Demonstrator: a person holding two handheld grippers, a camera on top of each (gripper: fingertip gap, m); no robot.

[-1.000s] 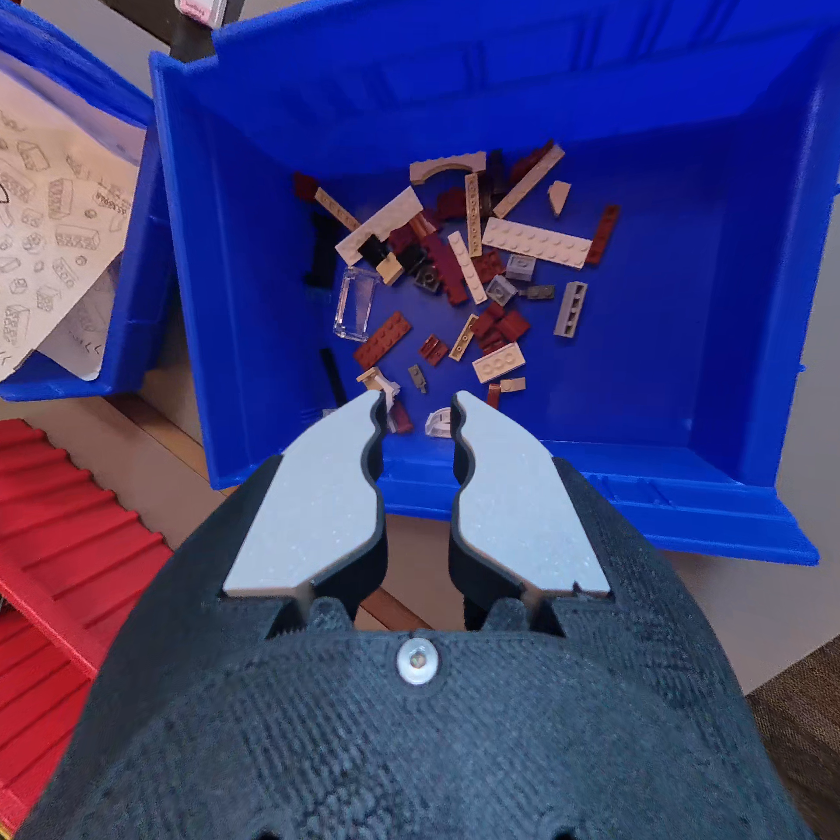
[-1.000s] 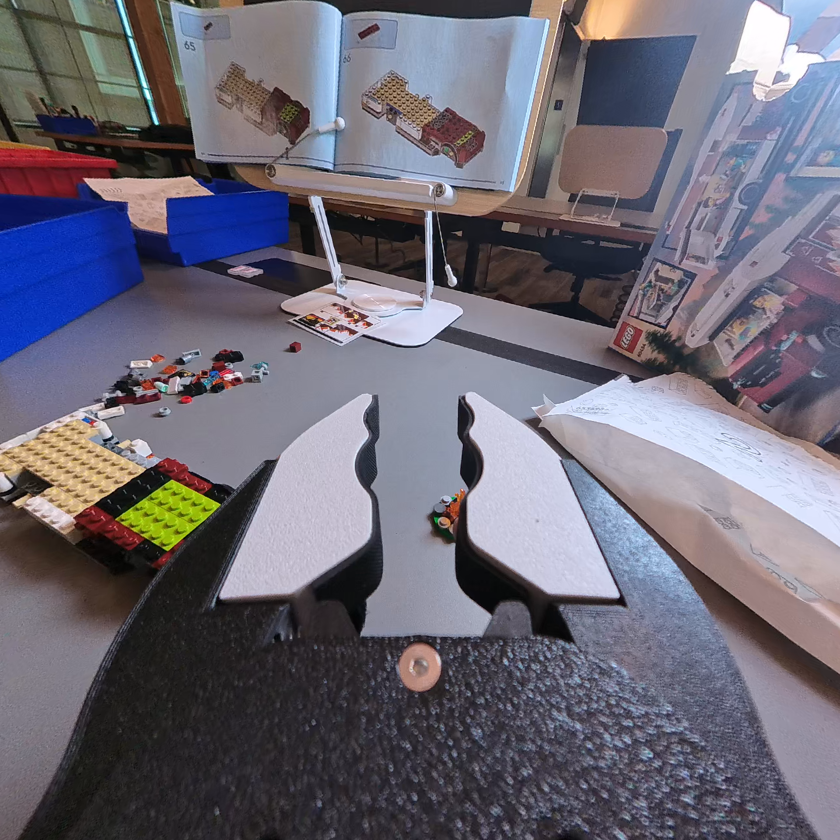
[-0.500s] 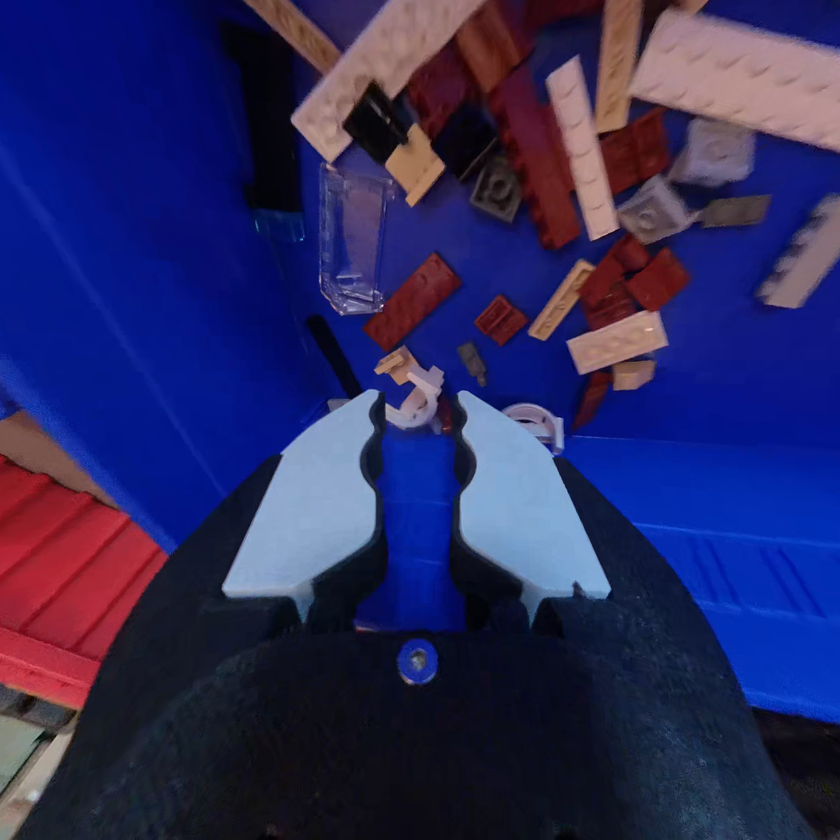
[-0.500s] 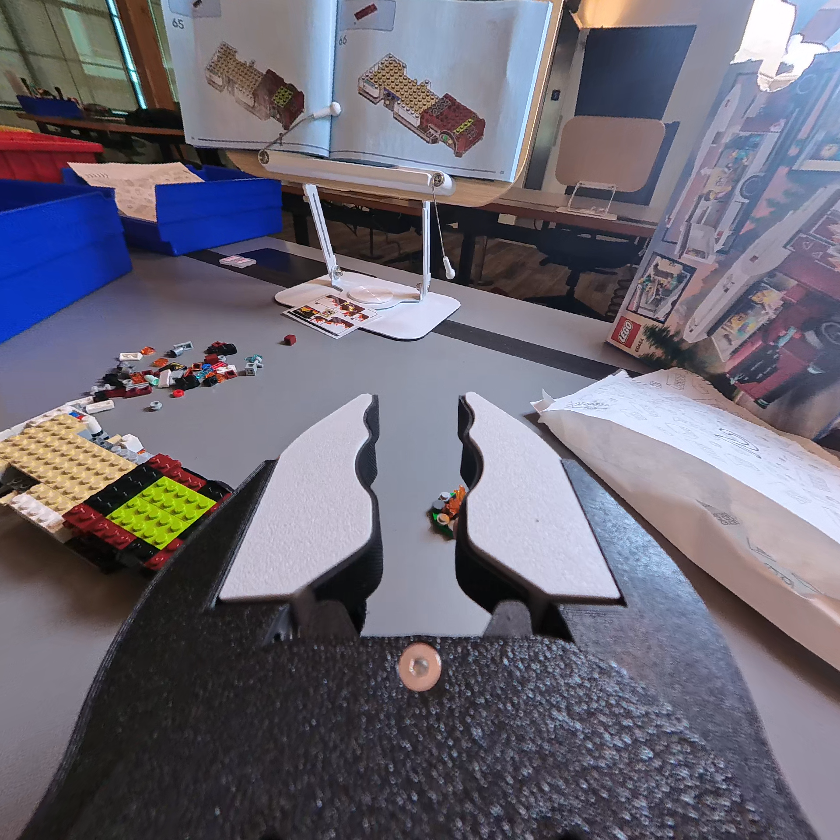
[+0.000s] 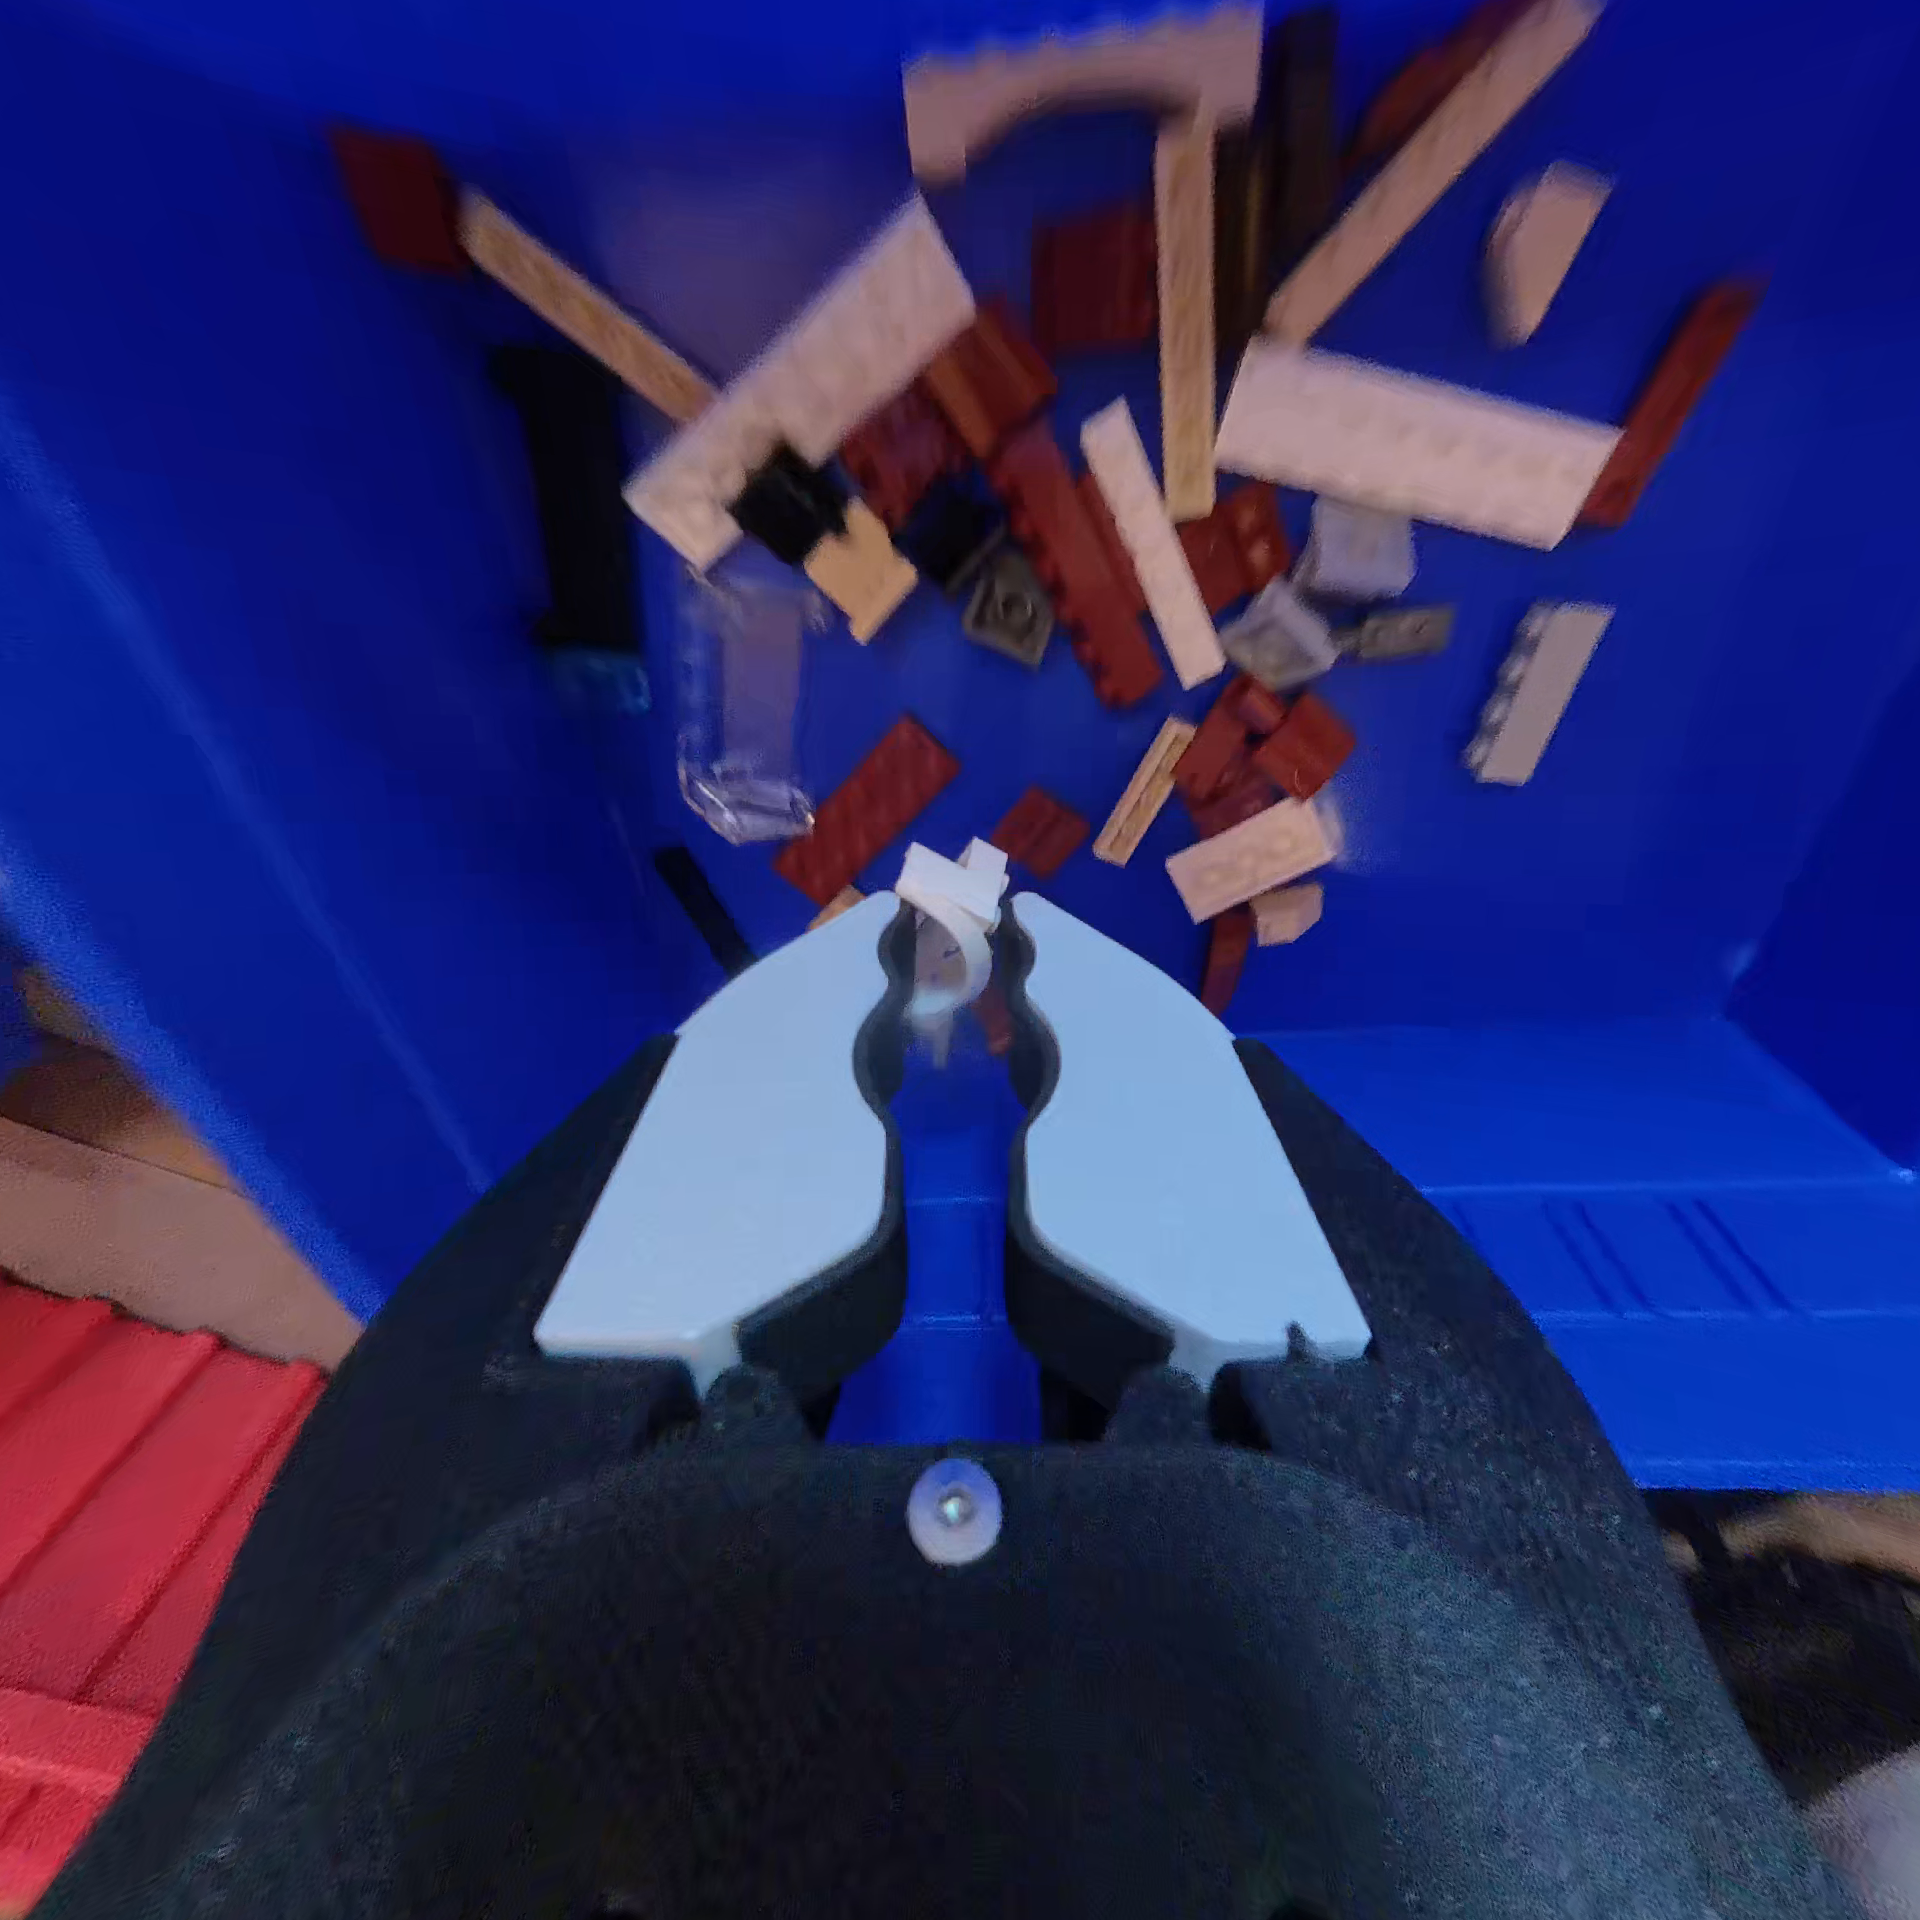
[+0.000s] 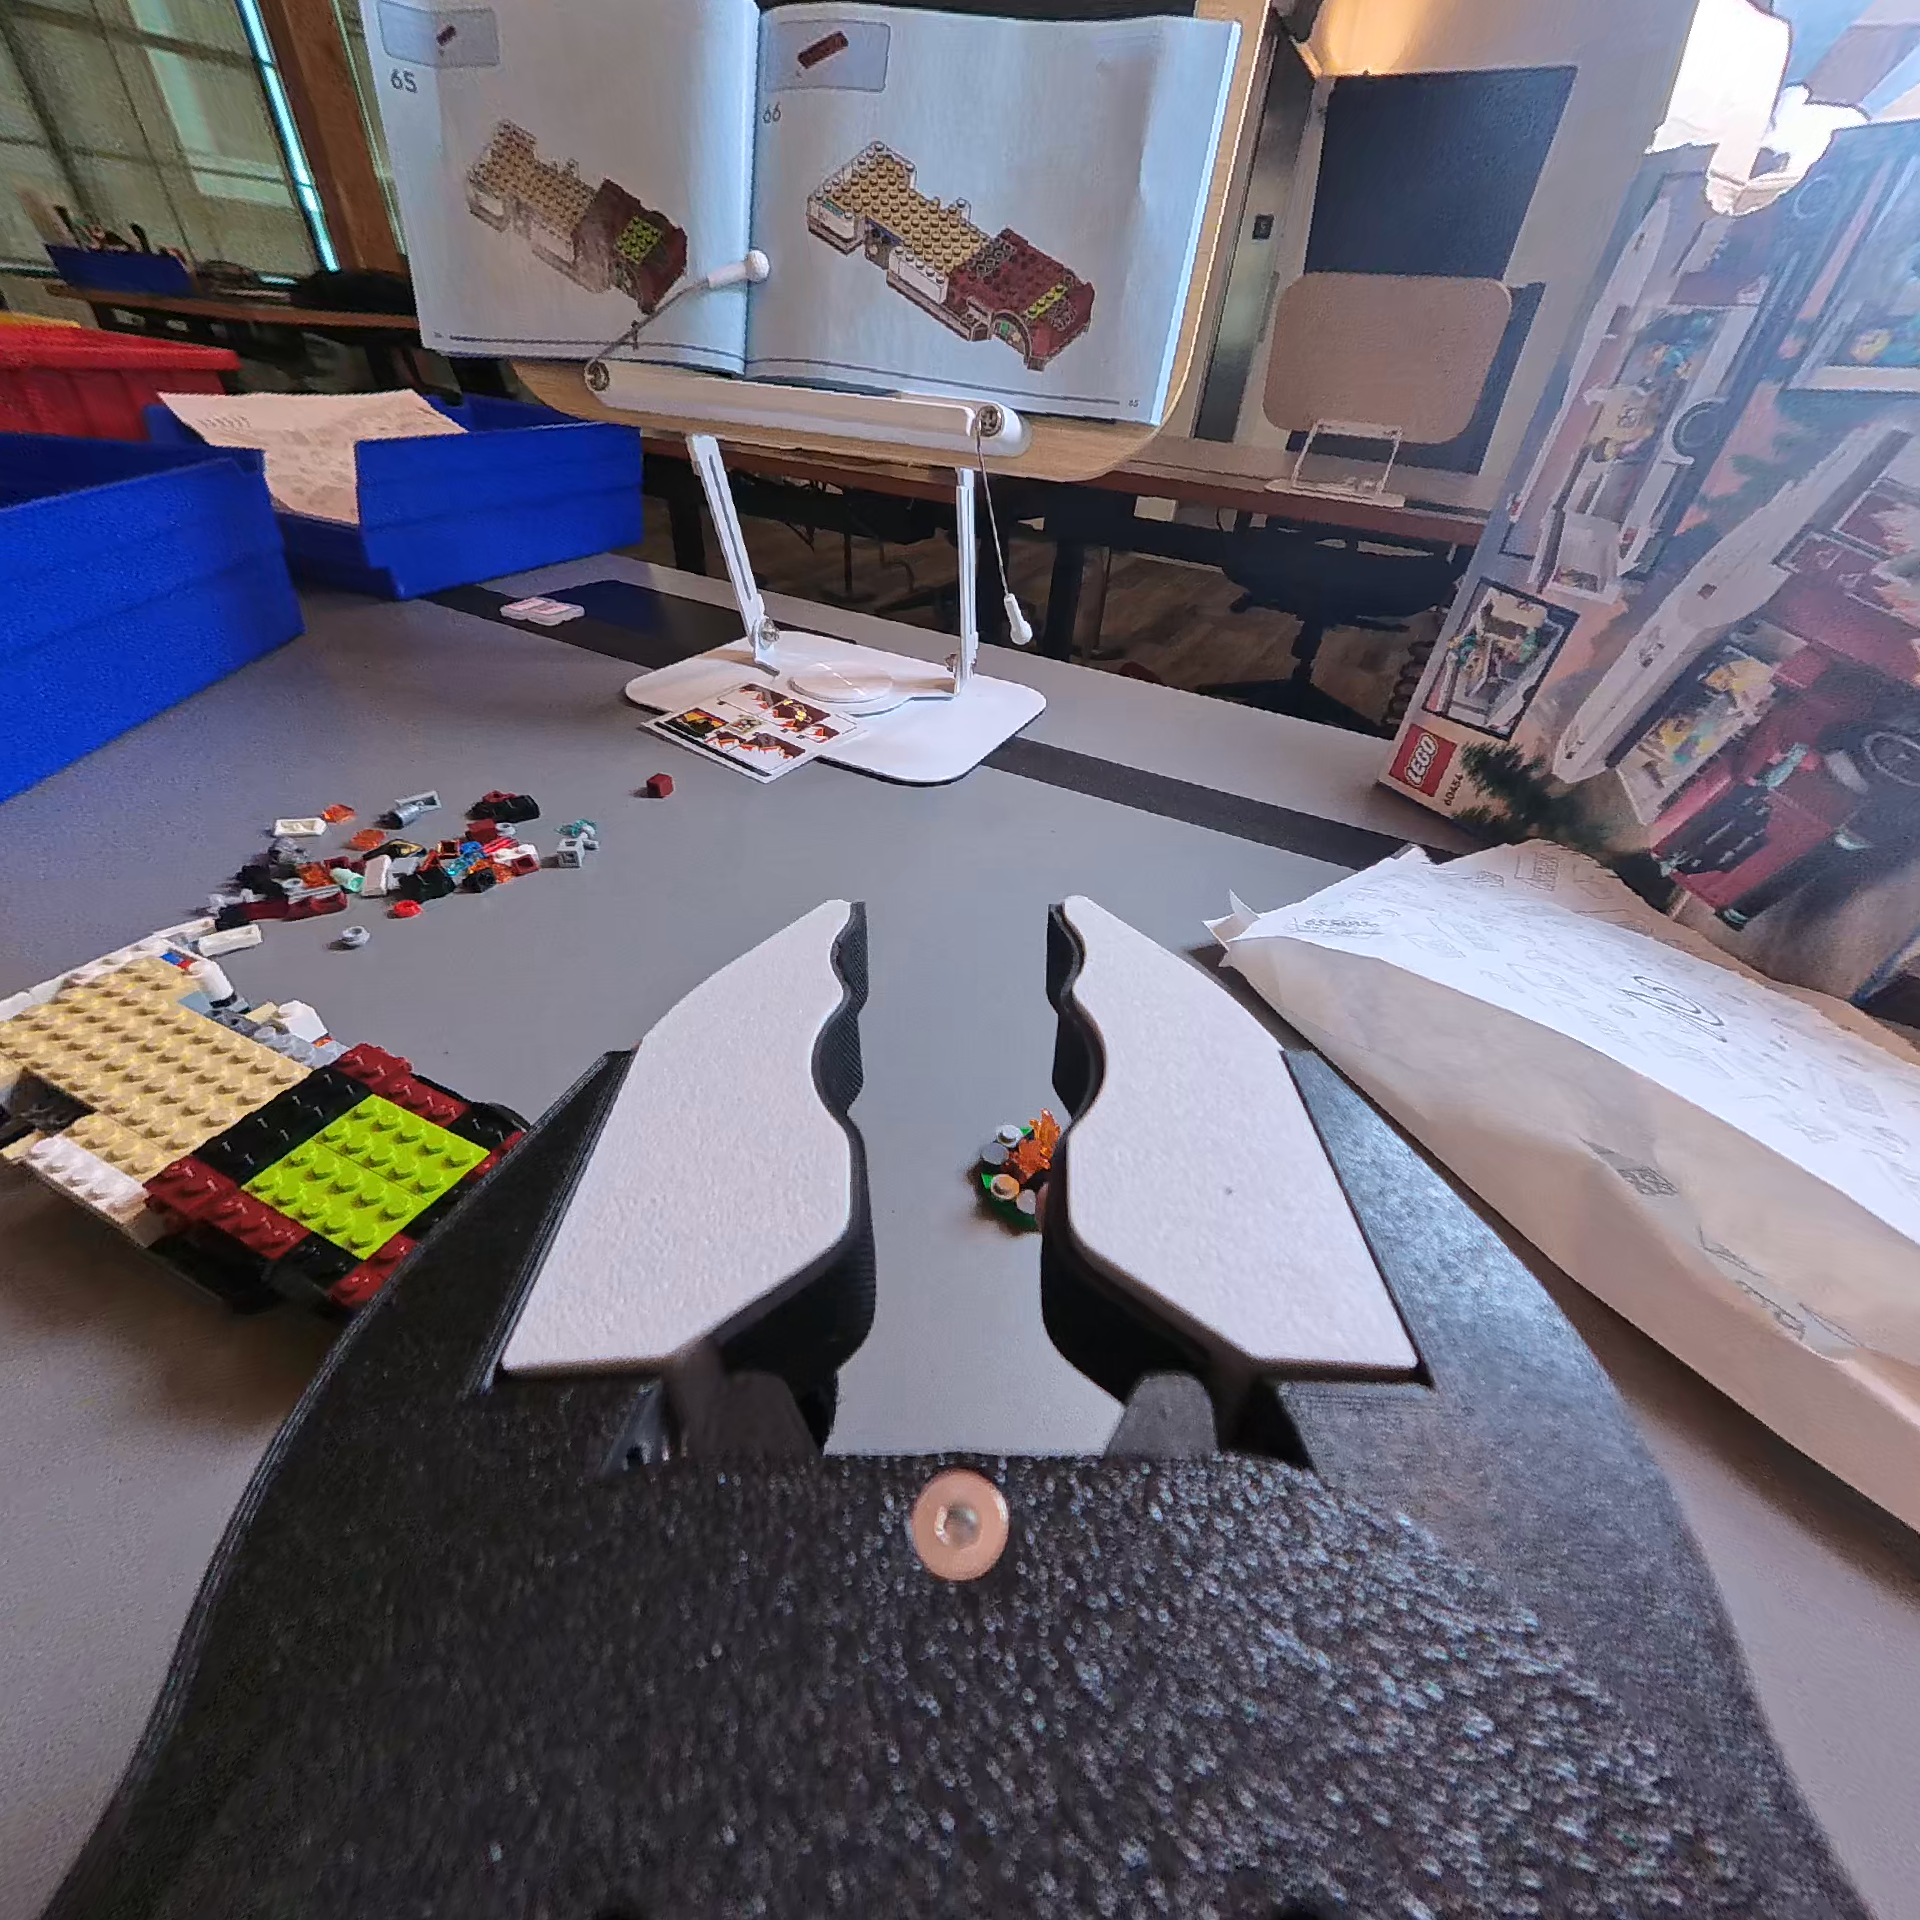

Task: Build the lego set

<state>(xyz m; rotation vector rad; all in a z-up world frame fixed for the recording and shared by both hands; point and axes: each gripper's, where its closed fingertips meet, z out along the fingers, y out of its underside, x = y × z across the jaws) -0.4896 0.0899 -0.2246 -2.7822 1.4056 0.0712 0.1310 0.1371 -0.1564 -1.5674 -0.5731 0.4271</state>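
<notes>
While my left gripper (image 5: 954, 914) reaches into the blue bin (image 5: 1558, 1195), its two fingers are clamped on one small white piece (image 5: 951, 894), which sticks out past the tips toward twelve o'clock. At nine o'clock of it one red ribbed bin (image 5: 114, 1455) shows at the picture's edge. One clear block (image 5: 743, 717) lies at eleven o'clock of the tips, and loose bricks (image 5: 1143, 520) in dark red, tan, white, grey and black spread from twelve to two o'clock; blur keeps me from counting them.

My right gripper (image 6: 956, 914) hangs over the grey table (image 6: 727, 935) with its two fingers apart and nothing between the pads. One half-built model (image 6: 208, 1122) sits at nine o'clock, one scatter of tiny parts (image 6: 416, 852) at ten, two blue trays (image 6: 447, 499) beyond. One open booklet (image 6: 790, 187) stands on one white stand (image 6: 894, 727) at twelve. One small green and orange piece (image 6: 1013, 1169) lies just beside my right finger. One paper bag (image 6: 1558, 1091) lies at three o'clock, one printed box (image 6: 1714, 520) at two.

Only the left view shows the bin's inside and the held piece; only the right view shows the table, model and booklet.
</notes>
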